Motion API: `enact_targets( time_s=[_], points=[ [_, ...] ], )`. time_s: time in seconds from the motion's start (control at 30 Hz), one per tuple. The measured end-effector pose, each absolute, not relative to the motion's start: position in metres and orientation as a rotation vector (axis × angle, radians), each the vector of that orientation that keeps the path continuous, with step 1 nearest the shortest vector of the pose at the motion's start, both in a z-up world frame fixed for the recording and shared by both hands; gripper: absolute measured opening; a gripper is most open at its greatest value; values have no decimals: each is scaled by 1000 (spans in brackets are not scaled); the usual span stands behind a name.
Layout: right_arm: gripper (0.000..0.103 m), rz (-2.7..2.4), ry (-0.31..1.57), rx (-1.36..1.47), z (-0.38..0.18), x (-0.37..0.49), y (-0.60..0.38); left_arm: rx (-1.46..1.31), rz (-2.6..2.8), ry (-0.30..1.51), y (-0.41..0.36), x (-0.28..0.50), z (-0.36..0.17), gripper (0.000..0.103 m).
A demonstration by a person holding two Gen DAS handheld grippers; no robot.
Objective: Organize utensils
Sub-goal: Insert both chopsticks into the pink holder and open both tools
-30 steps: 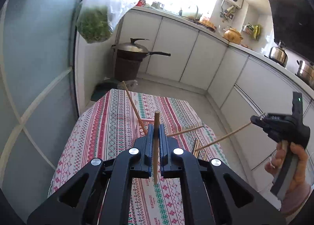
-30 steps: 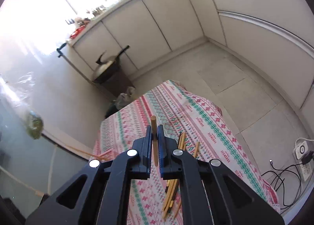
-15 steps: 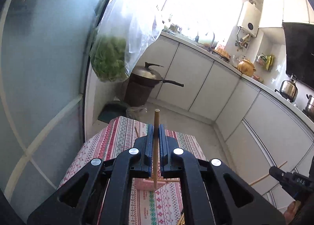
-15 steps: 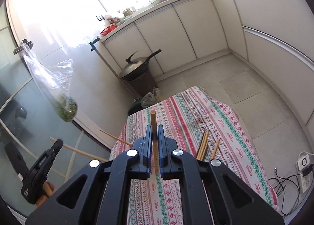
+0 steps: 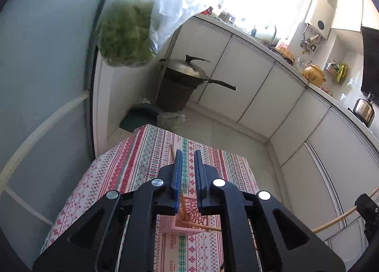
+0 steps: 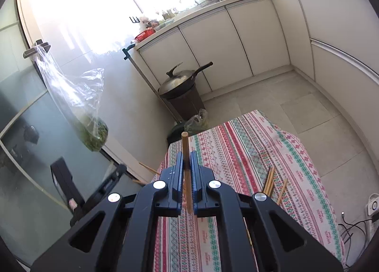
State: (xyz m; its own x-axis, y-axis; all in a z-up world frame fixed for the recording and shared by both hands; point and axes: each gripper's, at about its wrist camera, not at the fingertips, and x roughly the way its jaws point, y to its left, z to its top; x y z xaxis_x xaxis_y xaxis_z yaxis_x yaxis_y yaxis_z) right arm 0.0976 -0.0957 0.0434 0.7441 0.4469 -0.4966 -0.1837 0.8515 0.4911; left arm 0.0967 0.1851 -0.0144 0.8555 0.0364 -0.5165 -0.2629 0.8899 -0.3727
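My left gripper (image 5: 188, 160) hangs over the pink lattice holder (image 5: 191, 215) on the striped tablecloth (image 5: 142, 165). Its jaws are opening and nothing is between them. Thin wooden chopsticks (image 5: 182, 203) lean inside the holder below. At the right edge of the left wrist view, the right gripper's black tip holds a chopstick (image 5: 336, 221). In the right wrist view my right gripper (image 6: 187, 160) is shut on that upright wooden chopstick (image 6: 186, 151) above the table (image 6: 260, 144). Several loose chopsticks (image 6: 270, 180) lie on the cloth to its right.
A lidded wok on a dark bin (image 5: 182, 75) stands on the floor past the table's far end. A plastic bag of greens (image 5: 128, 35) hangs from the glass door on the left. White cabinets line the back and right. A power strip (image 6: 374, 205) lies on the floor.
The left gripper moved forward over the pink holder and its jaws parted; the chopstick it held has left them. The right gripper rose, still holding its chopstick.
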Motion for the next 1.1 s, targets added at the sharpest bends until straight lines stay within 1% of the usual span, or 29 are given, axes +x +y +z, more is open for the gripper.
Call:
enact_targets(
  time_s=[0.03, 0.07, 0.13, 0.17, 0.33, 0.53, 0.67, 0.8, 0.93, 1.0, 1.07, 1.1],
  points=[
    [6, 353, 636, 437, 45, 100, -93, -452, 179, 516, 188, 91, -11, 21],
    [6, 346, 625, 438, 48, 104, -90, -456, 194, 510, 192, 85, -7, 24],
    [6, 338, 617, 430, 51, 113, -81, -478, 208, 508, 199, 76, -4, 33],
    [6, 331, 610, 424, 52, 118, -76, -492, 208, 509, 203, 72, -2, 34],
    [6, 282, 603, 393, 43, 144, -51, -540, 212, 510, 219, 62, 4, 34],
    [6, 237, 631, 386, 12, 173, -29, -543, 208, 520, 221, 66, 4, 37],
    [11, 249, 670, 367, -12, 182, -12, -524, 191, 542, 216, 69, 3, 37],
    [14, 267, 632, 300, -5, 167, -5, -466, 194, 526, 204, 66, 9, 38],
    [25, 257, 582, 247, 10, 147, -8, -422, 190, 511, 191, 62, 13, 46],
    [27, 248, 564, 217, 16, 137, -11, -395, 184, 511, 183, 62, 13, 48],
    [30, 235, 549, 192, 18, 128, -15, -366, 183, 508, 174, 59, 14, 52],
    [32, 229, 544, 180, 19, 124, -18, -356, 182, 504, 170, 57, 15, 56]
  ],
)
